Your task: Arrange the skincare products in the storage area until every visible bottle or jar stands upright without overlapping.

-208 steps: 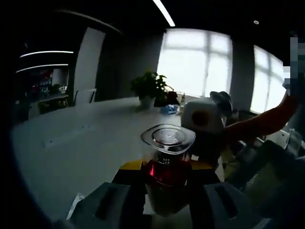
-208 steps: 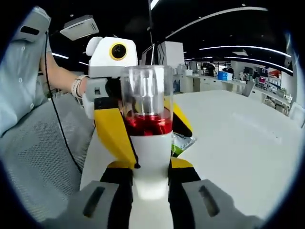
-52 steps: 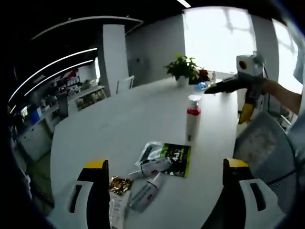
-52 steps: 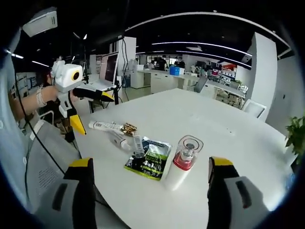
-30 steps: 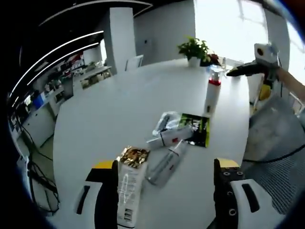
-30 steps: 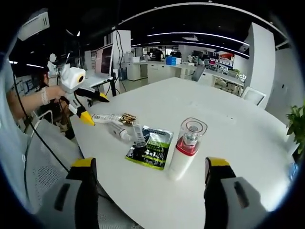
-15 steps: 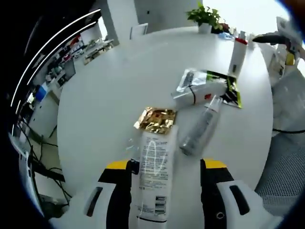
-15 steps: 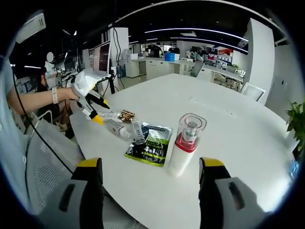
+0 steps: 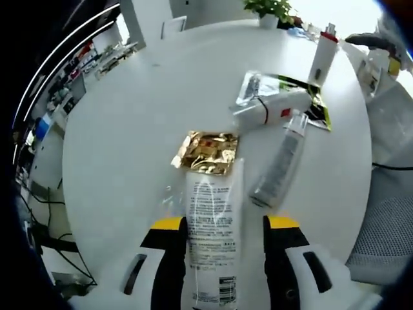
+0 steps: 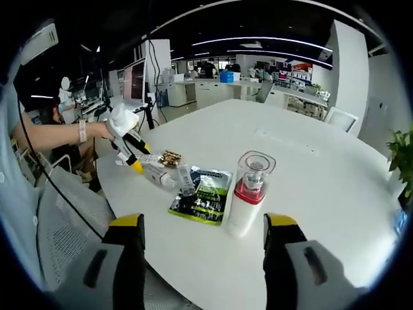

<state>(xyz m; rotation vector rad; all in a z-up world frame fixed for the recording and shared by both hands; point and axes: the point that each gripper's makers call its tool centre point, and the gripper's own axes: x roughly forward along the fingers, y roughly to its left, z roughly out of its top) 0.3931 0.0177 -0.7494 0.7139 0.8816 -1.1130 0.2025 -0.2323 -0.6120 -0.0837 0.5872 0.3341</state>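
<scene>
Left gripper view: the left tool (image 9: 219, 258) is down low over the white bench (image 9: 129, 129), its yellow-tipped jaws set narrow on either side of a white tube (image 9: 210, 239) with a crinkled gold end. The tube lies flat at lower centre; whether the jaws already touch it, I cannot tell. Just right of it a clear slim bottle (image 9: 279, 165) lies on its side. Above that, a second white tube (image 9: 271, 111) rests across a green sachet (image 9: 316, 111). At upper right the red-collared pump bottle (image 9: 322, 58) stands upright.

Right gripper view: the right tool (image 10: 203, 248) hangs wide, nothing between its jaws. The pump bottle (image 10: 248, 194) stands at centre, touching the sachet (image 10: 203, 199). At middle left a person's hand (image 10: 103, 132) angles the left tool (image 10: 132, 158) down onto the tube.
</scene>
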